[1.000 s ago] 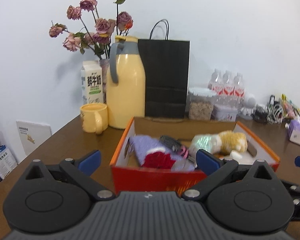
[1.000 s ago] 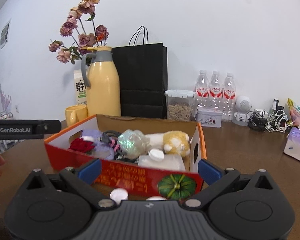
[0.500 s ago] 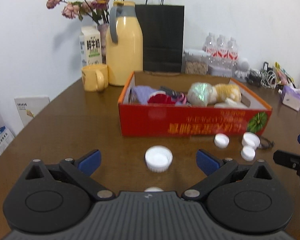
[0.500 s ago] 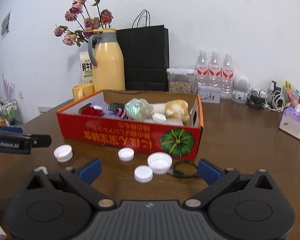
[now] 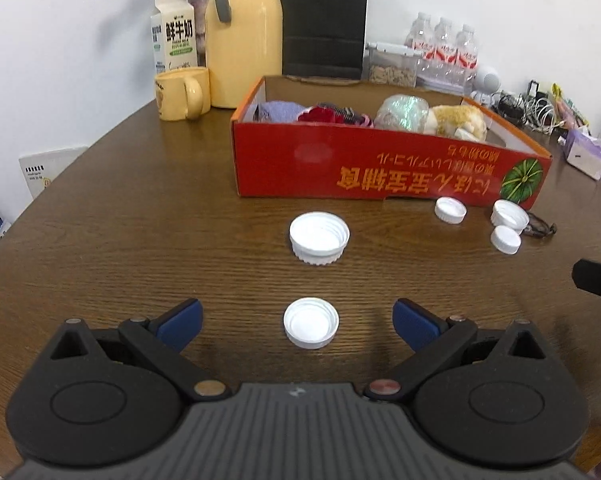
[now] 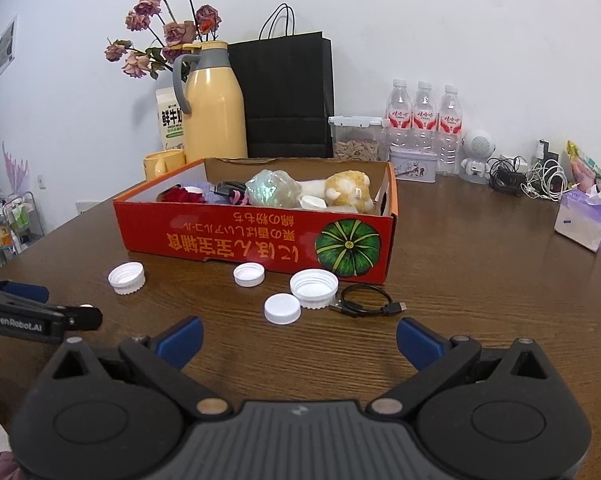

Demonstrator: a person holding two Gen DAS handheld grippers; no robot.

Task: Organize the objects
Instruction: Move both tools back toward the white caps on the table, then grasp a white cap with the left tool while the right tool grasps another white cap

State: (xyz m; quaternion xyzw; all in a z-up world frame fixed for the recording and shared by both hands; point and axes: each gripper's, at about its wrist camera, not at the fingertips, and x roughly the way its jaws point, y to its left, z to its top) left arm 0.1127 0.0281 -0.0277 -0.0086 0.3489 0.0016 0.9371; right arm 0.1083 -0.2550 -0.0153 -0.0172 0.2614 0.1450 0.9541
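Several white bottle caps lie on the brown table in front of a red cardboard box (image 5: 380, 168) (image 6: 260, 236) filled with a plush toy, cloths and other items. My left gripper (image 5: 296, 322) is open and empty, with a small cap (image 5: 310, 322) lying between its fingers and a larger cap (image 5: 319, 238) beyond. Three more caps (image 5: 508, 216) lie to the right near the box. My right gripper (image 6: 298, 338) is open and empty, just short of a cap (image 6: 282, 309), a wide cap (image 6: 314, 288) and a black cable (image 6: 366, 305).
Behind the box stand a yellow thermos (image 6: 214, 104), yellow mug (image 5: 180, 94), milk carton (image 5: 174, 38), black paper bag (image 6: 288, 96), water bottles (image 6: 422, 120) and a food container (image 6: 356, 138). Cables and a tissue pack (image 6: 580, 220) sit at the far right.
Both grippers have pulled back from the box and tilted down toward the table. The caps on the table have come into view in front of them. Both stay open.
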